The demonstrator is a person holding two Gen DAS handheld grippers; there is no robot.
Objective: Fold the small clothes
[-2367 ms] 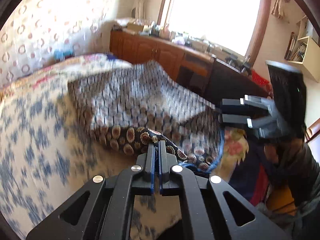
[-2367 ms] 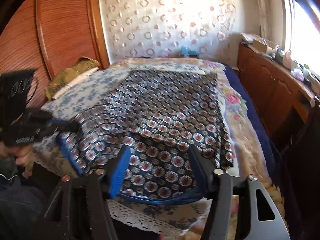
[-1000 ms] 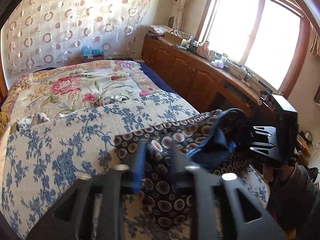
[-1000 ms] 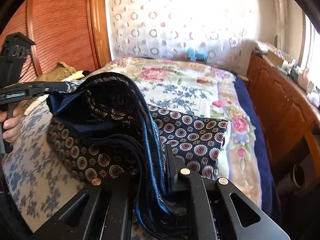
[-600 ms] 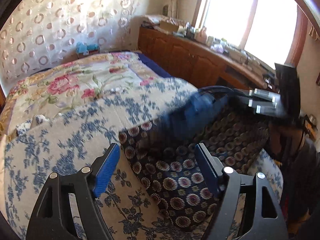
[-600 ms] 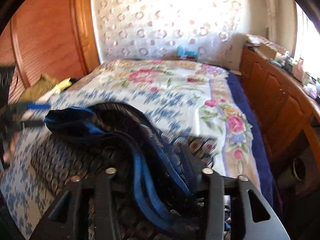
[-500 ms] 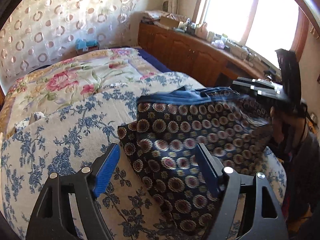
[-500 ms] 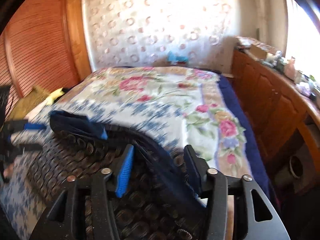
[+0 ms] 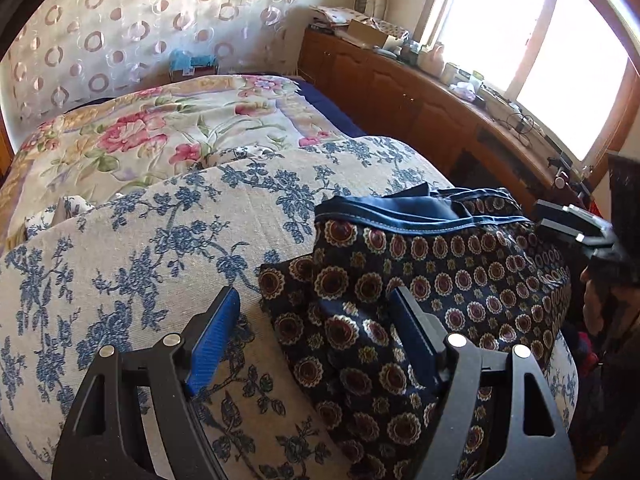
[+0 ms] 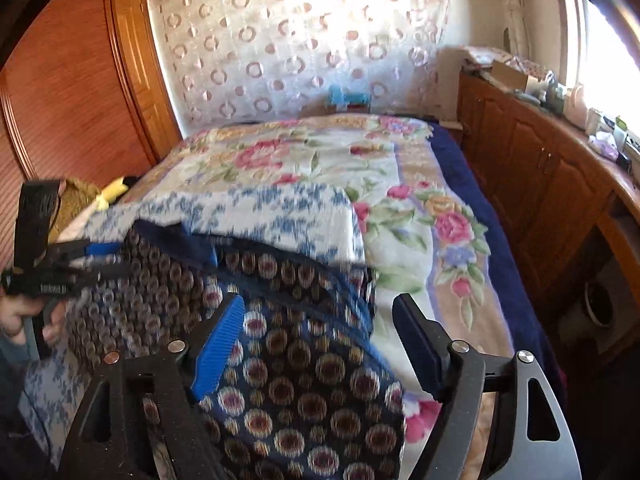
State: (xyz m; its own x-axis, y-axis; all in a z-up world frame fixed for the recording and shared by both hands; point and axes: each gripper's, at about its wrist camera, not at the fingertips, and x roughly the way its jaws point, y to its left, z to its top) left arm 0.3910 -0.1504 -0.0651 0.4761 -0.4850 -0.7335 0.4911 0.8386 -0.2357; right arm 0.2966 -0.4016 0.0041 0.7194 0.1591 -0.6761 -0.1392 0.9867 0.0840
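Dropped garment (image 9: 420,276) now folded, lengthwise across bed (image 9: 160,216)

Each gripper is built of a matte black frame with triangular cut-outs and round silver screw heads. The left gripper (image 9: 314,334) is fitted with ribbed blue pads (image 9: 212,344) on black fingers, and the same is seen on the right gripper (image 10: 318,338). Pale lettering is printed along the left gripper's side in the right wrist view, too blurred to be read. A grey-blue sleeve (image 10: 14,350) is possibly worn.
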